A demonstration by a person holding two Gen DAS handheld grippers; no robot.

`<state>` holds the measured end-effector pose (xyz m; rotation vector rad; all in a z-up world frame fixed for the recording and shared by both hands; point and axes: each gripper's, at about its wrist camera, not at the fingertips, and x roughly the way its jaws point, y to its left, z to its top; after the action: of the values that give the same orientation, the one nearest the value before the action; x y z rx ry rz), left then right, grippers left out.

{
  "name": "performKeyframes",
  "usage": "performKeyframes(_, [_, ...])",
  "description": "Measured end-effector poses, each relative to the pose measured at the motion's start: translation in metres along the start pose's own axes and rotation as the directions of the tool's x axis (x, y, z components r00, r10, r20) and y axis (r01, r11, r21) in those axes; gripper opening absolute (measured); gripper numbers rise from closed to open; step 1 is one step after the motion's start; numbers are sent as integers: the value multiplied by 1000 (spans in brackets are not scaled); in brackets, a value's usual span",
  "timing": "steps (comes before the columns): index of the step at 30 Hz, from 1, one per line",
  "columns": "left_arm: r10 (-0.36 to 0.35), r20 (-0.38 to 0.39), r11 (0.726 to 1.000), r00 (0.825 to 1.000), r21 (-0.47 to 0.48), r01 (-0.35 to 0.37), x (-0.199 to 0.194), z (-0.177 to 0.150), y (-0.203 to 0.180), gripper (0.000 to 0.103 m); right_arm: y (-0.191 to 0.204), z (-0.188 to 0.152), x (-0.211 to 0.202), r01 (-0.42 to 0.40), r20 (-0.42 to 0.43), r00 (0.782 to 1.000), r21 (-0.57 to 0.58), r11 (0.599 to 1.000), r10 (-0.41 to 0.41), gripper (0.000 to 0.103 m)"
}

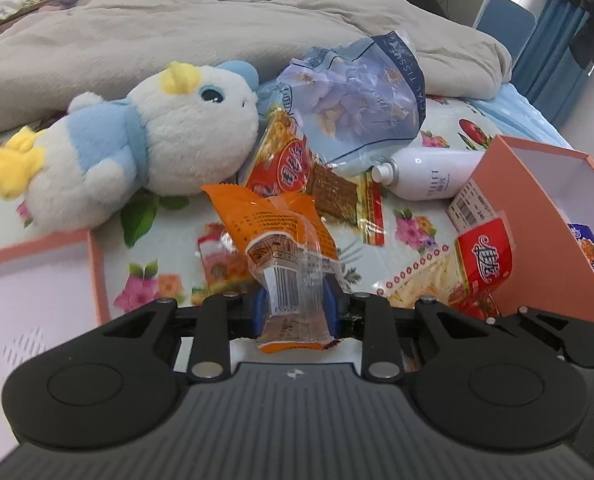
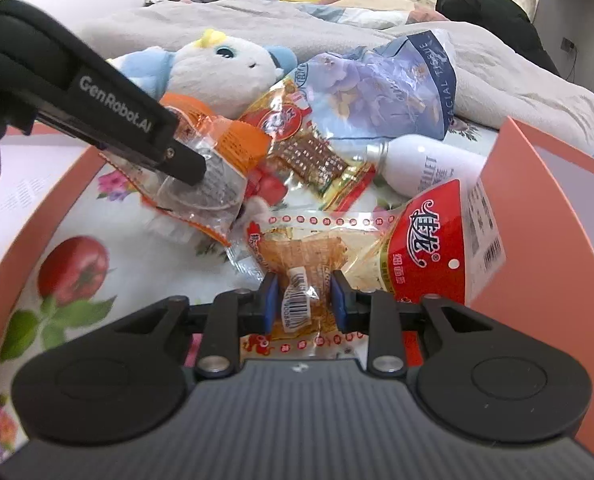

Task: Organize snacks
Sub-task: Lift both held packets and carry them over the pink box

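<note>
Left wrist view is showing a bed whose flowered sheet (image 1: pixel 377 248) is lying under a big grey blanket (image 1: pixel 217 28), which is filling the far side. On the sheet a white and blue plush toy (image 1: pixel 157 136) is resting on its side, and just beside it a bluish tissue pack (image 1: pixel 361 100) is leaning over a red and yellow biscuit packet (image 1: pixel 309 176). A white bottle (image 1: pixel 429 176) is lying on its side near the packet, with its cap end pointing to the left. Two pink boxes are standing at the edges: one pink box (image 1: pixel 537 200) at the right, with a red noodle bag (image 1: pixel 485 256) leaning against its wall, and another pink box (image 1: pixel 97 276) at the left. Left gripper (image 1: pixel 295 312) is holding an orange snack packet (image 1: pixel 273 224) by its clear lower end, with the blue pads pressing on both sides of the wrapper and the packet standing up above the sheet. In the right wrist view, the right gripper (image 2: pixel 303 302) is closed narrowly on a small clear snack packet with red dots (image 2: pixel 301 252), which is lying between the pads, touching the red noodle bag on its right.
</note>
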<state>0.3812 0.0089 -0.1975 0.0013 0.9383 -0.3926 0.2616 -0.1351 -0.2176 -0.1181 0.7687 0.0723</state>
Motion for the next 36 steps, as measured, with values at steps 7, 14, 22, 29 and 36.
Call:
performKeyframes(7, [16, 26, 998, 1000, -63, -14, -25, -29, -1, 33, 0, -13, -20, -26, -7, 1000, 4, 1000, 26, 30])
performKeyframes(14, [34, 20, 994, 999, -107, -31, -42, -57, -5, 33, -4, -23, -39, -51, -24, 998, 29, 998, 51, 30])
performKeyframes(22, [5, 14, 984, 1000, -179, -3, -69, -87, -14, 33, -13, -27, -66, -92, -30, 995, 81, 992, 95, 31])
performKeyframes(29, [15, 14, 979, 1000, -204, -11, -89, -108, -24, 33, -17, -32, -84, -123, -52, 990, 135, 983, 131, 31])
performKeyframes(36, [17, 17, 976, 1000, -217, -13, -109, -116, -30, 33, -15, -25, -110, -143, -28, 988, 155, 977, 149, 31])
